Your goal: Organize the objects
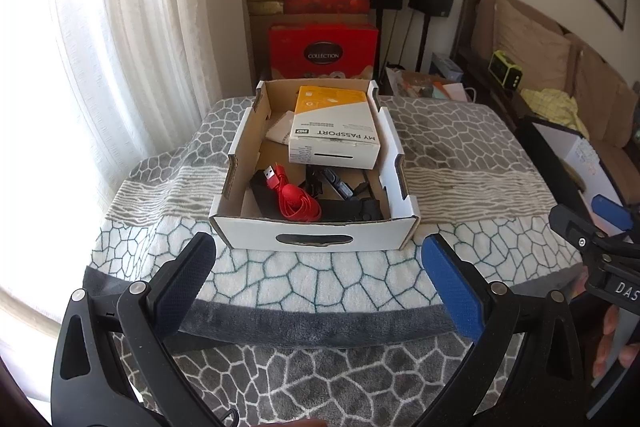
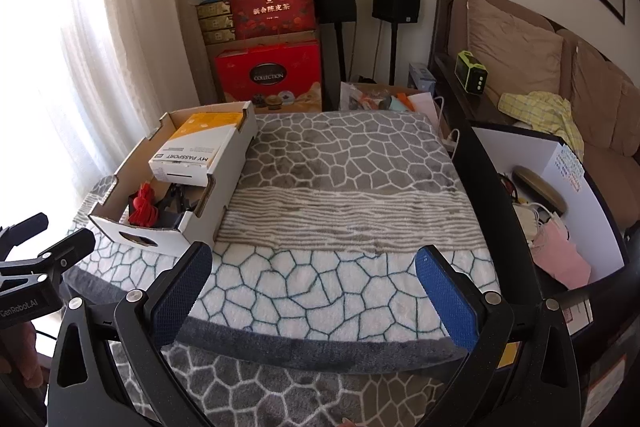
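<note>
Left hand-held gripper [image 1: 318, 253] spread wide, empty, hovering just before the white cardboard tray box [image 1: 316, 237] on the grey-white patterned blanket [image 2: 352, 195]. Right hand-held gripper [image 2: 312, 263] also apart, empty, over bare blanket. Inside tray: white-and-yellow "My Passport" carton [image 1: 334, 129], coiled red USB cable [image 1: 294, 199], black gadgets [image 1: 348, 207].

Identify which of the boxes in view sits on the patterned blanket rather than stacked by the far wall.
The open white cardboard tray, holding the My Passport box and red cable.
</note>
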Available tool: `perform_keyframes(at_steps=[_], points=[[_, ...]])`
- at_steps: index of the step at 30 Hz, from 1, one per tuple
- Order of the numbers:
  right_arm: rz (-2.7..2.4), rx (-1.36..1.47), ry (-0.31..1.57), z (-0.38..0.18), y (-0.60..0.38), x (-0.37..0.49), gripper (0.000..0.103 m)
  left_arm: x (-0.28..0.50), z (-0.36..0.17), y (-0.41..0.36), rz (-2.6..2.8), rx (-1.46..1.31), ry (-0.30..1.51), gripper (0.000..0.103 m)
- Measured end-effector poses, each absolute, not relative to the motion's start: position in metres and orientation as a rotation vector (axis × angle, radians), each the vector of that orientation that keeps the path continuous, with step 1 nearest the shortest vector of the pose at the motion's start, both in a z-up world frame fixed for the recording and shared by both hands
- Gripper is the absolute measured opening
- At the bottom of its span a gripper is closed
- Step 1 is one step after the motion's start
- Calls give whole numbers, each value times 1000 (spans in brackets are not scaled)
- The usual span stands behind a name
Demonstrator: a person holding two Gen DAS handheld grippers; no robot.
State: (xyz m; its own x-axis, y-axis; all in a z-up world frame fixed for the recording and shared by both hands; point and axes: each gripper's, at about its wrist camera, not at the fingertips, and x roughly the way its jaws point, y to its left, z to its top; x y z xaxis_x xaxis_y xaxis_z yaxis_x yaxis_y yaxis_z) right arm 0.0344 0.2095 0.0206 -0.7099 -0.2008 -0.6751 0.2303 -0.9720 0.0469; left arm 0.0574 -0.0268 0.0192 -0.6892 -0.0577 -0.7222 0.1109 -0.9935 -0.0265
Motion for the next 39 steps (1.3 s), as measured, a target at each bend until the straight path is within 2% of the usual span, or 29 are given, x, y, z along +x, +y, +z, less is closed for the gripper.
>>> perform_keyframes(at_steps=[39], points=[[-2753,1063,104,18,209,36,103,54,16,-20,-2827,1226,162,103]])
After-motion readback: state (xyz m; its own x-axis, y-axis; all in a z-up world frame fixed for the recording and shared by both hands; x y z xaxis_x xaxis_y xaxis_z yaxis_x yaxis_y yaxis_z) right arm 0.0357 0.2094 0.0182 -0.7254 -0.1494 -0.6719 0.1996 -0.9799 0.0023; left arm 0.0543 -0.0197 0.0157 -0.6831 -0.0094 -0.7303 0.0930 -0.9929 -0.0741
